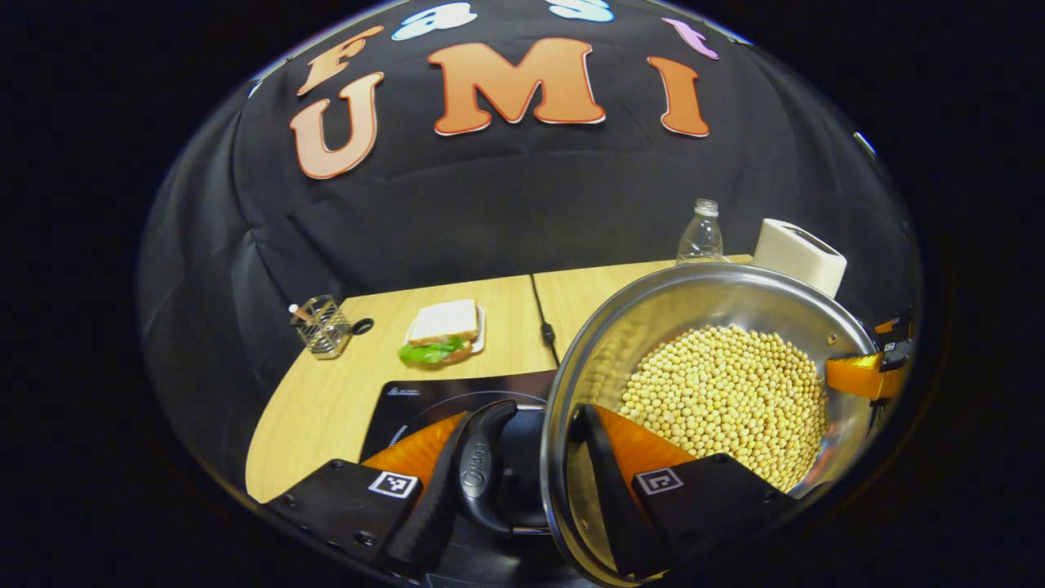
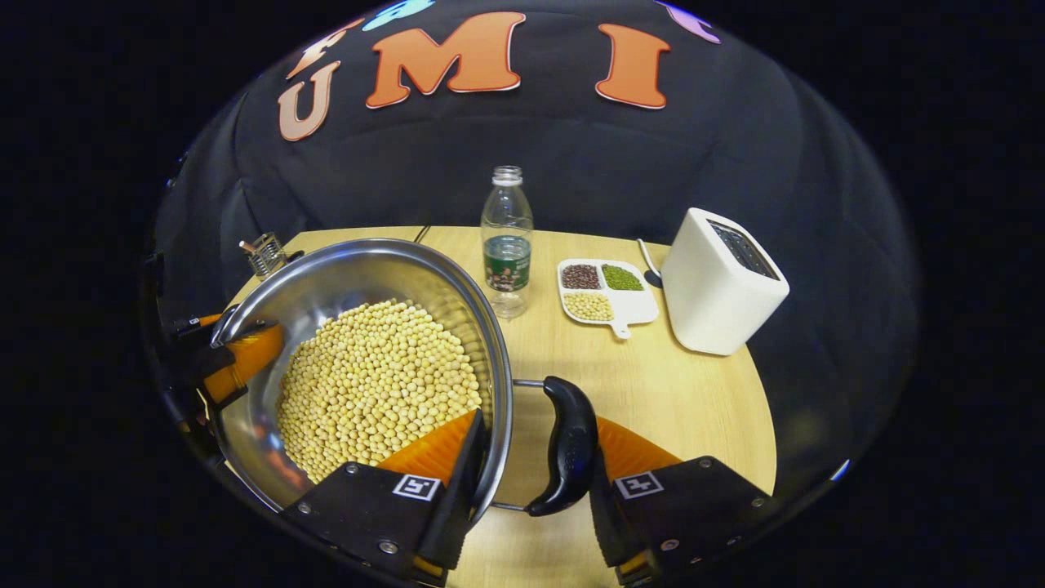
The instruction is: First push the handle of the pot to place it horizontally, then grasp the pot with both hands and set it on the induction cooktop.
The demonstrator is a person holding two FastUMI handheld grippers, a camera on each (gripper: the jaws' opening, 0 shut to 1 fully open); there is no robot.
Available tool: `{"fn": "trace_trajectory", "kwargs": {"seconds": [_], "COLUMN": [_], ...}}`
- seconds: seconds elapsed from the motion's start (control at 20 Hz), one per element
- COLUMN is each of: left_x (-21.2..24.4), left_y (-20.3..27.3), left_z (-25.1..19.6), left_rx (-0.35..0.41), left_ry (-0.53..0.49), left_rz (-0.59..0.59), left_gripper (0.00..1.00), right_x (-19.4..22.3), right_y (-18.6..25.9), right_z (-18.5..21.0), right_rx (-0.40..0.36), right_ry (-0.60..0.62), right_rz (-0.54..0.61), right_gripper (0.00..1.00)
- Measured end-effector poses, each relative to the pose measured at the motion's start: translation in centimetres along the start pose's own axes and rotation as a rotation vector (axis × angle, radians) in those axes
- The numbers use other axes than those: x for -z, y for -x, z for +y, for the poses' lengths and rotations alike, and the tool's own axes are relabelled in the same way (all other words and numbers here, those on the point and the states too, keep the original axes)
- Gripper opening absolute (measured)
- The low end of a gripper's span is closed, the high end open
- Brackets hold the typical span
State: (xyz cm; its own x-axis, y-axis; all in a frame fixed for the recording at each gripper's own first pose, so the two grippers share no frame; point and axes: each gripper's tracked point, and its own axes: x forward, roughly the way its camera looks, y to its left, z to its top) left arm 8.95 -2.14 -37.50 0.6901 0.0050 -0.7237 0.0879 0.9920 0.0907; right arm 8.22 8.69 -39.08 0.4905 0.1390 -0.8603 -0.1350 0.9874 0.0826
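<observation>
Gripping the pot [image 1: 718,384] from both sides. Left gripper [image 1: 522,474] straddles the near rim and the black side handle [image 1: 482,465]: one finger lies inside the bowl against the wall, the other outside the handle, so handle and rim sit between them. Both fingers look pressed in, clamped on that handle-and-rim section.

Right gripper [image 2: 531,465] is set the same way on the opposite side: one finger inside the bowl, the other outside the second black handle [image 2: 567,445], rim and handle between them, clamped.

In the left gripper view the other gripper shows at the far rim, straight across the bowl. In the right gripper view the left one shows at the far-left rim. So the handle-to-handle axis runs gripper to gripper, and each handle lies crosswise to the fingers holding it.

Pot mouth faces up and is tilted towards each camera. It is filled with yellow beans [image 2: 371,384].

Induction cooktop [image 1: 424,404] sits just ahead of the left gripper, beside and below the pot; I cannot tell if the pot base touches it.

Ahead of the right gripper: bottle [image 2: 507,241], divided dish [image 2: 606,292], white box [image 2: 722,282] on the table [image 2: 694,392]. Ahead-left of the left gripper: sandwich plate [image 1: 443,333], wire holder [image 1: 321,327].
</observation>
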Motion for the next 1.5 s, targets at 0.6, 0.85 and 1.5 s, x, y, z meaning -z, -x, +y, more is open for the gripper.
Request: {"fn": "trace_trajectory", "kwargs": {"seconds": [0.6, 0.85, 1.5], "left_x": [2.3, 2.3, 4.4], "left_y": [3.7, 4.0, 2.4], "left_z": [12.1, 15.4, 19.0], "left_rx": [-0.139, -0.181, -0.218], "left_ry": [0.07, 0.072, 0.07], "left_rz": [0.001, 0.003, 0.054], "left_gripper": [0.82, 0.82, 0.82], "right_x": [-1.0, -1.7, -2.1], "right_y": [-1.7, -1.4, -2.1], "right_z": [0.0, -0.5, -0.7], "right_rx": [-0.093, -0.121, -0.15], "right_ry": [0.11, 0.121, 0.127], "right_rz": [-0.031, -0.037, -0.004], "right_gripper": [0.59, 0.59, 0.59]}}
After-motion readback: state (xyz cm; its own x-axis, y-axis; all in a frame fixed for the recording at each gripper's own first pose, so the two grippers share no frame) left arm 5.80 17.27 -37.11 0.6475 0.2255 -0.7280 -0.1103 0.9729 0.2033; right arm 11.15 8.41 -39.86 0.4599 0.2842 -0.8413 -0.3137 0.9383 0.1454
